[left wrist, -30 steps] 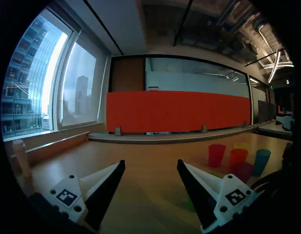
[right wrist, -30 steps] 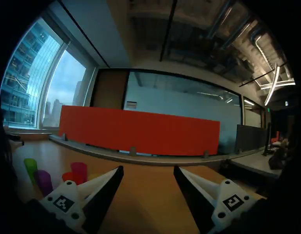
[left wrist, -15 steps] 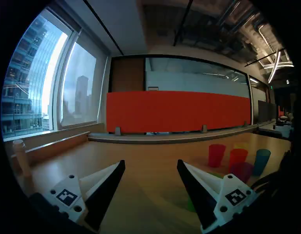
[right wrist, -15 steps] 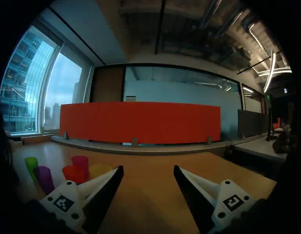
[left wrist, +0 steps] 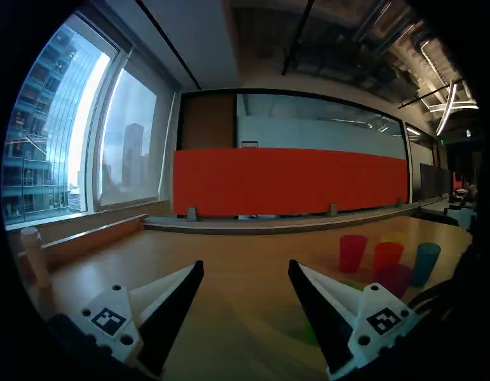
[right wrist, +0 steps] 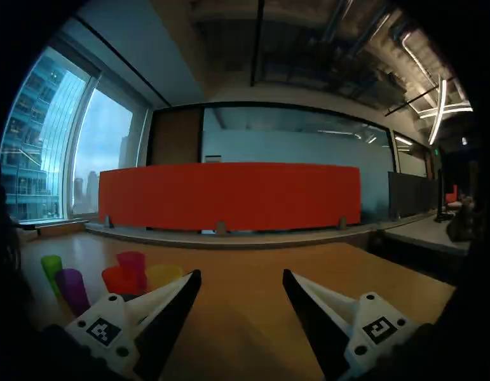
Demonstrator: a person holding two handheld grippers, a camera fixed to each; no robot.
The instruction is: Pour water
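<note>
My left gripper (left wrist: 245, 274) hovers open over a wooden table (left wrist: 245, 254), nothing between its fingers. Ahead to its right stands a cluster of plastic cups: a pink cup (left wrist: 353, 252), an orange-red cup (left wrist: 387, 255), a teal cup (left wrist: 426, 263) and a purple cup (left wrist: 395, 279). A green cup (left wrist: 311, 333) peeks from behind the right finger. A pale bottle (left wrist: 34, 256) stands at the far left by the window ledge. My right gripper (right wrist: 241, 282) is open and empty too. To its left are a green cup (right wrist: 51, 270), a purple cup (right wrist: 73, 289), a red cup (right wrist: 117, 279), a pink cup (right wrist: 131, 262) and a yellow cup (right wrist: 162, 274).
A long orange-red partition (left wrist: 289, 181) runs along the table's far edge. Big windows (left wrist: 60, 140) line the left side. Another desk (right wrist: 429, 236) with dark objects sits off to the right. Bare wood lies straight ahead of both grippers.
The right gripper view has levelled out and swung slightly, bringing the yellow and red cups more into sight. The left gripper has stayed almost still. Both stay open.
</note>
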